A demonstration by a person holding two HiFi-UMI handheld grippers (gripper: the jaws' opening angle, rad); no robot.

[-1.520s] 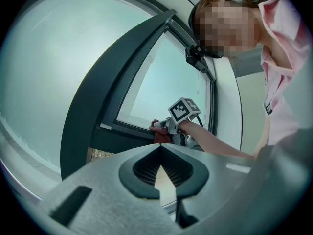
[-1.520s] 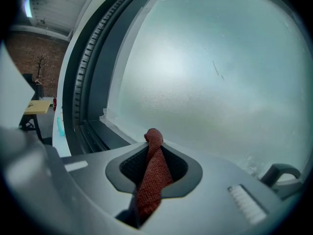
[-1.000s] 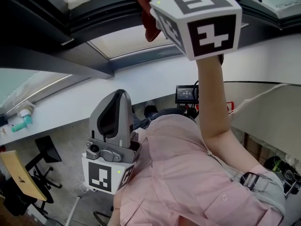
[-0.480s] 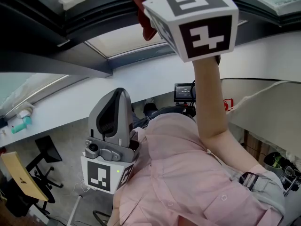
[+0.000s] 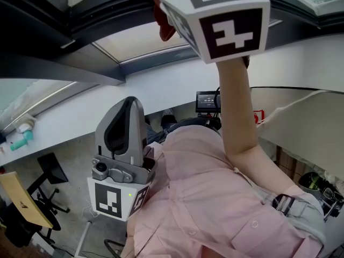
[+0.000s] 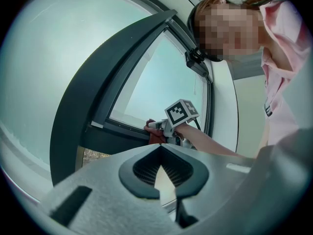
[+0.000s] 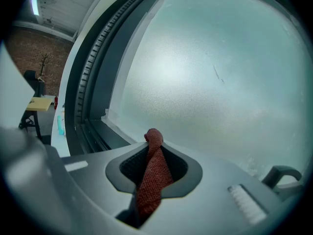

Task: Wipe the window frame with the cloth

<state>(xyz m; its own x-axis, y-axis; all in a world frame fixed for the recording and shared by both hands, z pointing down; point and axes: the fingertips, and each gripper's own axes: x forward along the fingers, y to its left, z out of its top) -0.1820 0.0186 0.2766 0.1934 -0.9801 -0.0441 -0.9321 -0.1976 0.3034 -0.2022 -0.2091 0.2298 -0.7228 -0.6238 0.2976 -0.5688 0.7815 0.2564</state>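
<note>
Right gripper [image 7: 155, 153] was raised, jaws clamped on the red cloth [image 7: 151, 180], cloth against the dark window frame [image 7: 93, 106]. Left gripper [image 6: 159, 175] hung low, jaws together, empty.

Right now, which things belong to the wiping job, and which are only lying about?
In the job: red cloth, clamped in the right gripper; dark window frame.
Lying about: left gripper, shut and empty; teal bottle; black chair; small screen.
</note>
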